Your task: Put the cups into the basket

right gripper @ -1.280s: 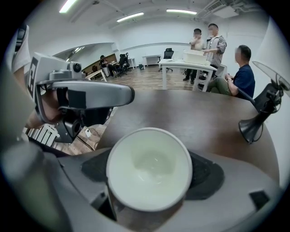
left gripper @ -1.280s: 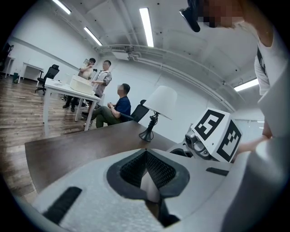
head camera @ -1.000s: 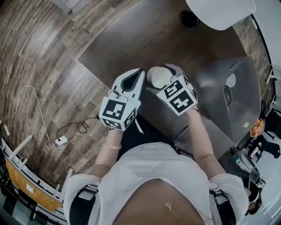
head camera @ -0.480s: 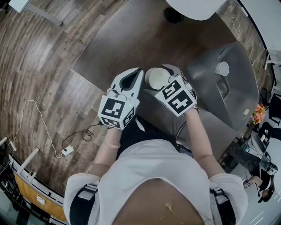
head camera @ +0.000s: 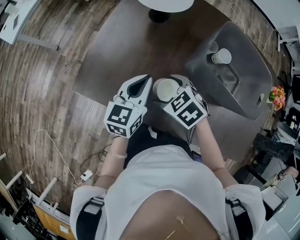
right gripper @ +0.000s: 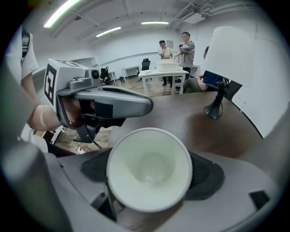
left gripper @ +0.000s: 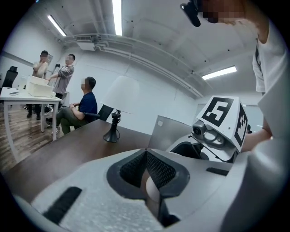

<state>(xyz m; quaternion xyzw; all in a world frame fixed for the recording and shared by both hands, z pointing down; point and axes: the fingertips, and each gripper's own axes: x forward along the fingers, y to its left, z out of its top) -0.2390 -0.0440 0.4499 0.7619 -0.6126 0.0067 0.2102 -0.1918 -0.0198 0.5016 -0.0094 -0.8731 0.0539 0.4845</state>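
Observation:
A white paper cup [head camera: 165, 89] sits sideways between the jaws of my right gripper [head camera: 169, 85], which is shut on it. In the right gripper view the cup's open mouth [right gripper: 149, 174] faces the camera and it is empty. Just to its left my left gripper [head camera: 142, 86] is shut, with nothing between its fingers [left gripper: 156, 170]. Both are held above the near edge of a brown table [head camera: 126, 51]. The grey basket [head camera: 246, 89] stands at the right of the table, with a second white cup [head camera: 221, 56] upright inside.
A white lamp [head camera: 161, 9] stands at the far side of the table. On the wooden floor [head camera: 42, 93] at the left lies a cable with a plug [head camera: 86, 175]. In the left gripper view several people [left gripper: 81, 105] are by a white table [left gripper: 25, 94].
The head view has swung, so the basket with its cup now shows higher and more fully. Both grippers hold much the same pose, and the cup stays in the right one.

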